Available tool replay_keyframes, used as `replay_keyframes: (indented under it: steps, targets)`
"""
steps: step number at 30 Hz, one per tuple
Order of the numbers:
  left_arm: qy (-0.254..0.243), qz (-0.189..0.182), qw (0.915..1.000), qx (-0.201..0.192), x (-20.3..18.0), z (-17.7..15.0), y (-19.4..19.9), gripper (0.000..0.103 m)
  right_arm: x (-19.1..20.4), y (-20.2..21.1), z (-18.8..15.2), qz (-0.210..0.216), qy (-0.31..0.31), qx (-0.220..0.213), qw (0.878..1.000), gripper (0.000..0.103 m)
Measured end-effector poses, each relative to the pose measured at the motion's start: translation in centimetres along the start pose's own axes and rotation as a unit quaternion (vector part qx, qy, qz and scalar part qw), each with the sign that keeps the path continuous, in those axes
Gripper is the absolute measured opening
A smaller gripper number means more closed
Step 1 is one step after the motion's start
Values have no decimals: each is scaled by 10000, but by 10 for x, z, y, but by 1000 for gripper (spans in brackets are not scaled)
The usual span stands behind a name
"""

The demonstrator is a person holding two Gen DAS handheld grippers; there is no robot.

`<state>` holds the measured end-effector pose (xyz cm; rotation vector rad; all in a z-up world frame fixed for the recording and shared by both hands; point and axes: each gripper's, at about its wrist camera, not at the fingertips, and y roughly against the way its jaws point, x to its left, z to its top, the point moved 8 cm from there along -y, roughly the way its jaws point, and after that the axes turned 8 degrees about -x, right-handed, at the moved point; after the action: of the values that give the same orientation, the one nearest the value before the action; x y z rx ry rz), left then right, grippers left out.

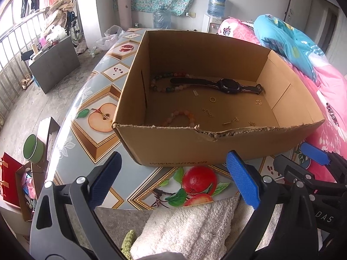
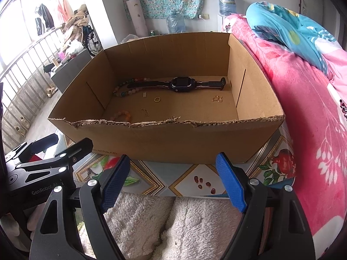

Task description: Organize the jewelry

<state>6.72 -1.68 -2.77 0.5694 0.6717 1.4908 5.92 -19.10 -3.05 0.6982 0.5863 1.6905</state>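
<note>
An open cardboard box [image 1: 173,147] [image 2: 173,143] stands on the fruit-print table. Inside lie a black wristwatch [image 1: 225,85] [image 2: 180,83], a multicoloured bead necklace [image 1: 160,82] [image 2: 125,88], a pink bead bracelet [image 1: 182,117] [image 2: 122,116], a gold ring [image 1: 212,99] [image 2: 157,99], a butterfly-shaped gold piece [image 2: 217,99] and several other small gold pieces. My left gripper [image 1: 173,177] is open and empty in front of the box. My right gripper [image 2: 173,173] is open and empty, also in front of the box, and shows at the right in the left wrist view [image 1: 312,151].
The table [image 1: 86,99] [image 2: 184,177] carries the box. A bed with pink and blue quilts [image 2: 303,108] runs along the right. White fluffy fabric [image 2: 173,221] lies below both grippers. A green cup [image 1: 33,147] and red bag [image 1: 9,179] sit at the left, beside the table.
</note>
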Motion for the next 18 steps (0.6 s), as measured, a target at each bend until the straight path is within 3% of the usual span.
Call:
replay_keyframes:
  steps: [18]
  targets:
    - [29,-19,10000,78,2,-6,-4,93,-1,-1,0,-18,-65,1,10000,79]
